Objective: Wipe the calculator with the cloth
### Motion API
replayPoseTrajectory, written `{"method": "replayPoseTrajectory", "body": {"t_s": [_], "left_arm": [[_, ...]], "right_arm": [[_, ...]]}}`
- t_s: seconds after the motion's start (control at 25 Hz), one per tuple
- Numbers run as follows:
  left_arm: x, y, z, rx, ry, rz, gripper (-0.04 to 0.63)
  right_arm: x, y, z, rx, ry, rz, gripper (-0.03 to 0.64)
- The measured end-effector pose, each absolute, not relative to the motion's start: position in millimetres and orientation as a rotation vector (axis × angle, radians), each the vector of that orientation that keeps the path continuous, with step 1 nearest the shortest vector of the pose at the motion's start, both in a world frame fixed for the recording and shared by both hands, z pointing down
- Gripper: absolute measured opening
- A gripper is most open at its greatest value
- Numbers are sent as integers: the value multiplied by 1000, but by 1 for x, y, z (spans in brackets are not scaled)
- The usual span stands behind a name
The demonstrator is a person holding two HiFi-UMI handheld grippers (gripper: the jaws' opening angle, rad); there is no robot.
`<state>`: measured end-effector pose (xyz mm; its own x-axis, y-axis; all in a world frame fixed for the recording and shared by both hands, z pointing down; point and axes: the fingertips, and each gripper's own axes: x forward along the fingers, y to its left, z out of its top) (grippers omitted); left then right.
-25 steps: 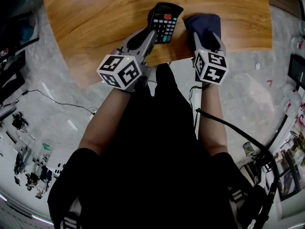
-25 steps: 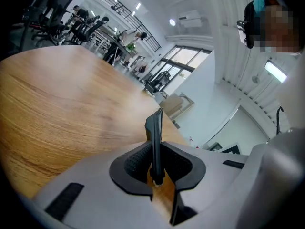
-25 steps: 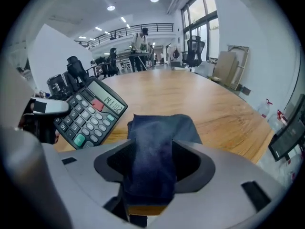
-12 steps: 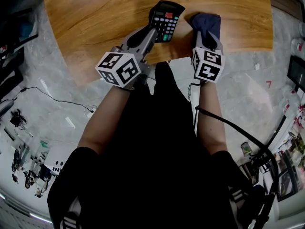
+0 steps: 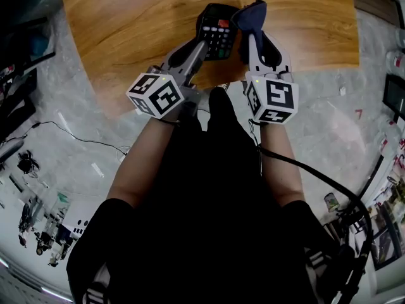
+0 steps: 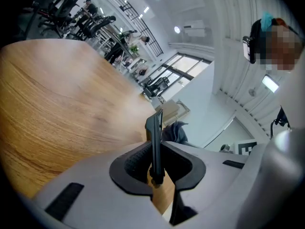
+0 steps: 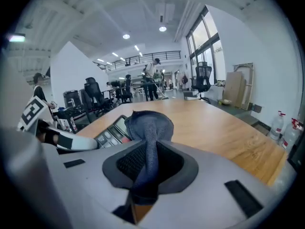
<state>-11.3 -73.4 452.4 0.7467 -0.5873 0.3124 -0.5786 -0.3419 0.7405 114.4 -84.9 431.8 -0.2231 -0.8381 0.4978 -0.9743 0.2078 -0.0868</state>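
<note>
A black calculator [image 5: 218, 31] with coloured keys is held tilted above the wooden table [image 5: 126, 24]. My left gripper [image 5: 201, 43] is shut on its near edge; in the left gripper view the calculator [image 6: 155, 142] stands edge-on between the pads. My right gripper [image 5: 251, 35] has just been closing and is now shut on the dark blue cloth [image 5: 251, 14], lifted off the table right beside the calculator's right side. In the right gripper view the cloth [image 7: 148, 132] is pinched in the jaws, with the calculator [image 7: 112, 130] just to its left.
The table's near edge [image 5: 304, 62] runs just beyond my hands, with grey floor below it. A black cable [image 5: 316, 176] trails from my right arm. Clutter lies on the floor at far left and far right.
My right gripper closed on the cloth, lifted it from the table and carried it left toward the calculator. The left gripper kept the calculator nearly still.
</note>
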Motion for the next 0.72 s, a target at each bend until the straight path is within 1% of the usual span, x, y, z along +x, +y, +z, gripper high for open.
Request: {"method": "replayPoseTrajectory", "body": {"t_s": [0.2, 0.44, 0.56, 0.72], "left_arm": [[-14, -76, 447, 1983, -845, -97, 69], [-16, -73, 439, 1996, -801, -155, 69], [-23, -70, 437, 1995, -801, -163, 69], [-31, -72, 436, 1983, -800, -193, 69]], "right_arm": [[67, -91, 389, 1616, -2306, 468, 66], [31, -91, 395, 1520, -2337, 432, 66], [36, -93, 406, 1544, -2291, 433, 66], [66, -98, 423, 1615, -2195, 460, 66]]}}
